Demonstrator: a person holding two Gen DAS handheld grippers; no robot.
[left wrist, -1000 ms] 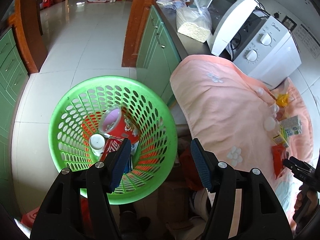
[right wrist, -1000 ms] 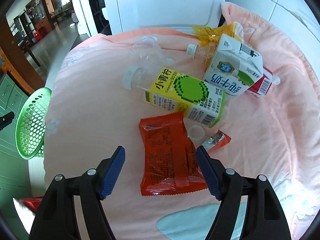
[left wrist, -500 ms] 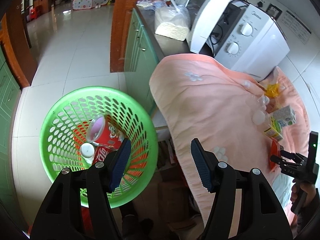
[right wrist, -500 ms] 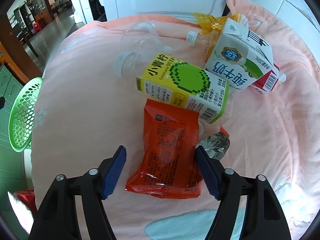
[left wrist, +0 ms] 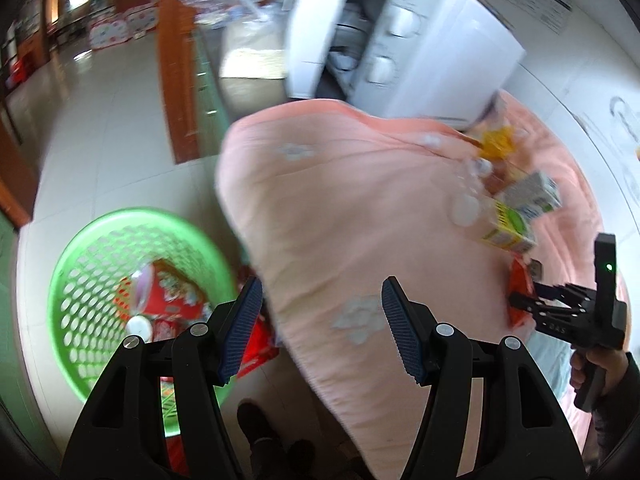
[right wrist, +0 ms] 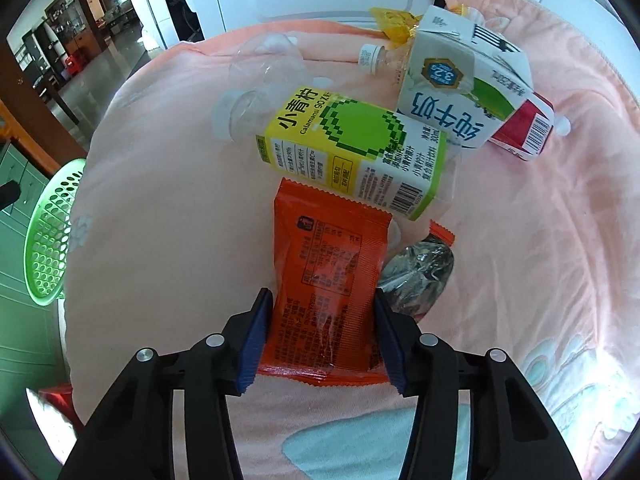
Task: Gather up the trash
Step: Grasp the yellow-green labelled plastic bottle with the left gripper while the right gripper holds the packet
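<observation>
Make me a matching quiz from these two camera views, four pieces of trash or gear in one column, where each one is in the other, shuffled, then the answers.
Things
1. orange snack packet
2. red can
3. yellow juice carton
4. left gripper

Places
A. inside the green basket
B. hanging open over the edge of the pink blanket
C. between the right gripper fingers
D. lying on the blanket just beyond the packet

Pairs: 1-C, 2-A, 3-D, 4-B

Bright, even daylight fills both views. The left wrist view is smeared by motion blur; the right wrist view is sharp. Fisheye bending and dark corners frame each.
</observation>
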